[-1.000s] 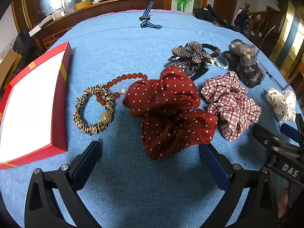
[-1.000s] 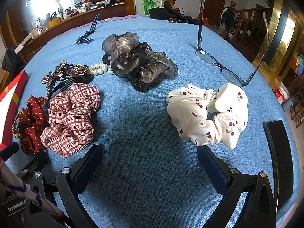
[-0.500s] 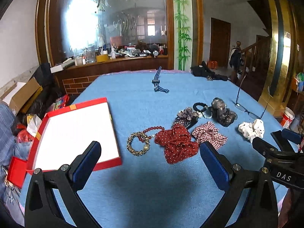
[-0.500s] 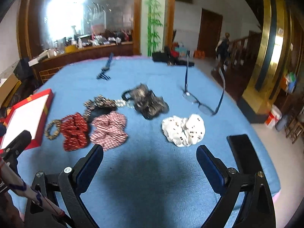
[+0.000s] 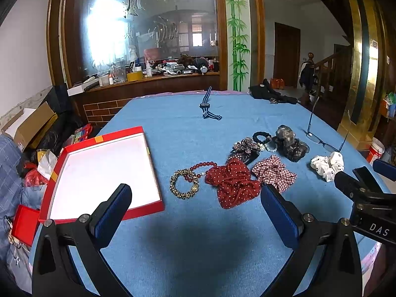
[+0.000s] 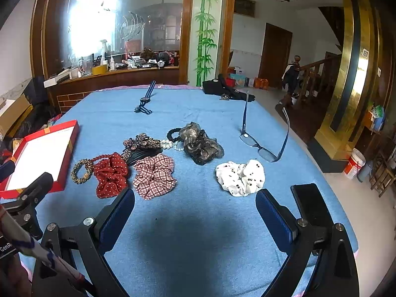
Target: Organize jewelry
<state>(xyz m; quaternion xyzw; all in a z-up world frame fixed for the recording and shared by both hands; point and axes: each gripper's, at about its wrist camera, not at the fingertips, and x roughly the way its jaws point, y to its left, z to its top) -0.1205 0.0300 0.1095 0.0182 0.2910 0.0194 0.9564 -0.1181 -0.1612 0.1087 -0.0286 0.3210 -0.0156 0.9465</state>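
An open red box (image 5: 104, 168) with a white inside lies at the table's left; it also shows in the right wrist view (image 6: 42, 153). Beside it lie a leopard bracelet (image 5: 184, 184), a red bead bracelet (image 5: 201, 167), a red dotted scrunchie (image 5: 234, 183), a plaid scrunchie (image 5: 273, 173), a beaded butterfly clip (image 5: 245, 146), a pearl bracelet (image 5: 268, 147), a grey-black scrunchie (image 5: 290, 146) and a white dotted scrunchie (image 6: 240, 177). My left gripper (image 5: 195, 212) and right gripper (image 6: 195, 217) are open, empty and raised over the table's near side.
Glasses (image 6: 262, 146) stand at the right. A black phone (image 6: 311, 205) lies at the near right edge. A striped watch (image 5: 208, 109) and a black pouch (image 5: 269, 94) lie at the far side of the blue table (image 5: 198, 247). Clutter sits on the floor at left.
Both grippers have pulled back and up from close over the scrunchies, so the whole table and room show. Both stay open. Nothing on the table has moved.
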